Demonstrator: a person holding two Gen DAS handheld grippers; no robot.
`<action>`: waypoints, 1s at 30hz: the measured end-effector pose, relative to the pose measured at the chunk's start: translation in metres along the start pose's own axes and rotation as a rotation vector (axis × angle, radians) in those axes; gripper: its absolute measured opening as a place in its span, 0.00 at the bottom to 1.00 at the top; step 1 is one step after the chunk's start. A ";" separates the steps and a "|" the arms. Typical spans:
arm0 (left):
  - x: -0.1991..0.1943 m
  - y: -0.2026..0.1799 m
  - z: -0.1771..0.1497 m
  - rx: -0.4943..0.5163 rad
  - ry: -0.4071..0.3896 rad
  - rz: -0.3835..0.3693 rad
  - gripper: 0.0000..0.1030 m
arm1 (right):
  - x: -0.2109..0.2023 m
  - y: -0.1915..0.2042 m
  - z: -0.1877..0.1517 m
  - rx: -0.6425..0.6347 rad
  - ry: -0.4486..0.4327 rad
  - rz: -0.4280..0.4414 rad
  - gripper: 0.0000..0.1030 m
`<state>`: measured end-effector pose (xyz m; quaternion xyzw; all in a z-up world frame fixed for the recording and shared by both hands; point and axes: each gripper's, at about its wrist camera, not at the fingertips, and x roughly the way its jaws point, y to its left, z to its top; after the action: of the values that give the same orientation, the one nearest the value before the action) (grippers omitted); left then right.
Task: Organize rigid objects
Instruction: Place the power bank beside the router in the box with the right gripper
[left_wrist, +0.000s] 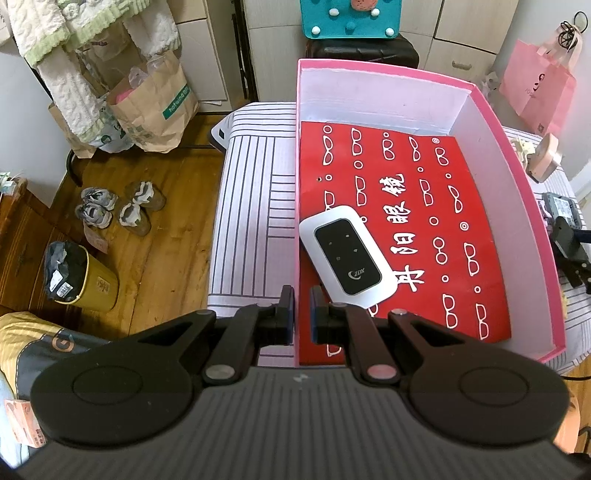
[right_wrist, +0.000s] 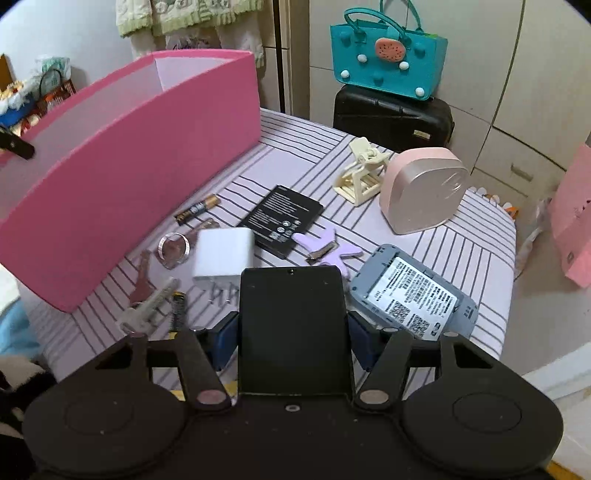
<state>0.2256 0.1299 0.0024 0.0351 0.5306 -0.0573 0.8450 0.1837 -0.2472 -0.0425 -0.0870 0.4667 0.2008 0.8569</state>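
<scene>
A pink box (left_wrist: 517, 177) lined with red printed paper stands on the striped table, and a white pocket router (left_wrist: 345, 256) lies inside it. My left gripper (left_wrist: 302, 306) is shut on the box's near left wall. In the right wrist view my right gripper (right_wrist: 293, 339) holds a flat black cover (right_wrist: 293, 325) between its blue pads, above the table beside the pink box (right_wrist: 129, 166). Loose items lie beyond it: a white charger (right_wrist: 223, 254), a grey device back with a label (right_wrist: 413, 295), a black battery pack (right_wrist: 282, 218) and keys (right_wrist: 147, 306).
Further out are a purple clip (right_wrist: 332, 247), a small battery (right_wrist: 197, 212), a metal ring (right_wrist: 173, 245), a cream stand (right_wrist: 360, 173) and a pink rounded case (right_wrist: 424, 192). A teal bag (right_wrist: 388, 62) sits on a black suitcase behind the table. Shoes (left_wrist: 118, 206) and paper bags stand on the floor to the left.
</scene>
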 end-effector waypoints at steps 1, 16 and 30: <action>0.000 0.000 0.000 0.001 -0.003 0.002 0.06 | -0.004 0.001 0.000 0.005 -0.009 -0.002 0.65; -0.004 0.001 0.000 0.034 -0.022 -0.003 0.02 | -0.069 0.071 0.075 -0.134 -0.218 0.103 0.65; -0.003 0.016 -0.001 -0.002 -0.039 -0.080 0.03 | 0.073 0.188 0.180 -0.155 0.107 0.188 0.65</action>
<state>0.2252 0.1456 0.0050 0.0119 0.5150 -0.0914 0.8522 0.2768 0.0023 0.0021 -0.1193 0.5008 0.3107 0.7990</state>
